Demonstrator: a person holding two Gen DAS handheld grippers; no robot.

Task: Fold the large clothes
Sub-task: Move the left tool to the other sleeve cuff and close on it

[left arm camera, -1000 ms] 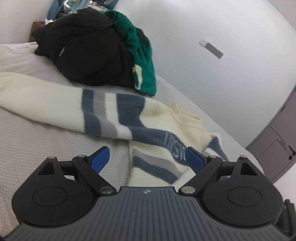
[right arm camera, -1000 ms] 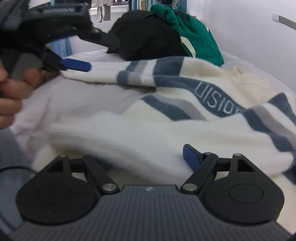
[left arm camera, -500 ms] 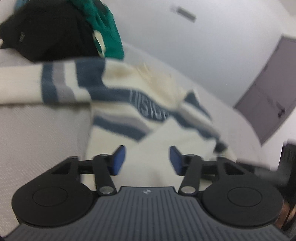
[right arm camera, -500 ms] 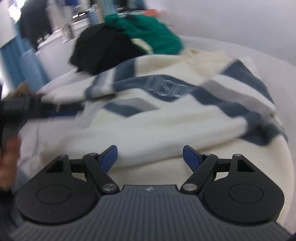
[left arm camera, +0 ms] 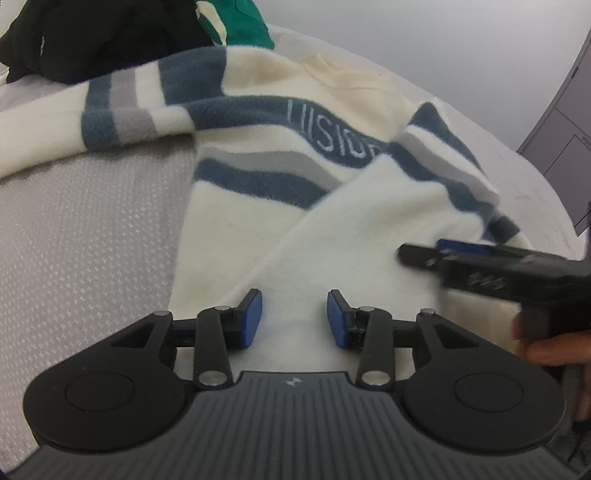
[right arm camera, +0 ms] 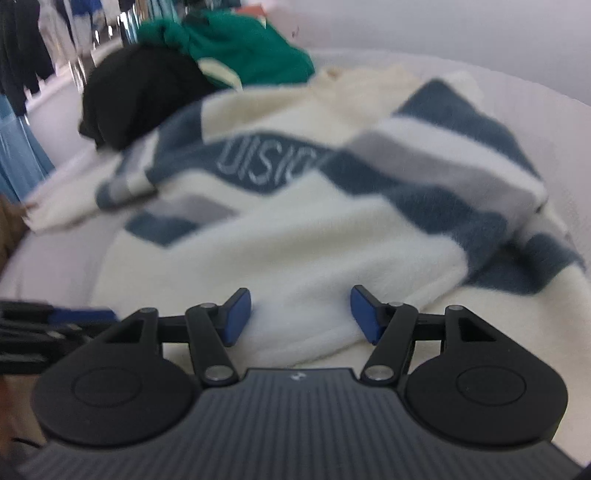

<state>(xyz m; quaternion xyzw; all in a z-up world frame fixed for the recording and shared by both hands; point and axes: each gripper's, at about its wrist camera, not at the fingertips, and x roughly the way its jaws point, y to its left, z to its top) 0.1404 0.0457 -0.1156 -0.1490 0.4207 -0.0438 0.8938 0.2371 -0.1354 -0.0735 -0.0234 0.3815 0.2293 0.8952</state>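
Grey patterned bed at left, bare. Black garment and green garment heaped at far edge. Cream sweater with blue and grey stripes spread across bed; "UISIO…" legible on blue chest band, rest hidden under folded sleeve. Left gripper: fingers just closing in, cream hem between them, pads not yet pressing. Right gripper: fingers narrowing, sleeve fabric between, ungripped.

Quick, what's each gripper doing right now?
Left gripper: open, closing over the sweater.
Right gripper: open, closing around a sweater fold.
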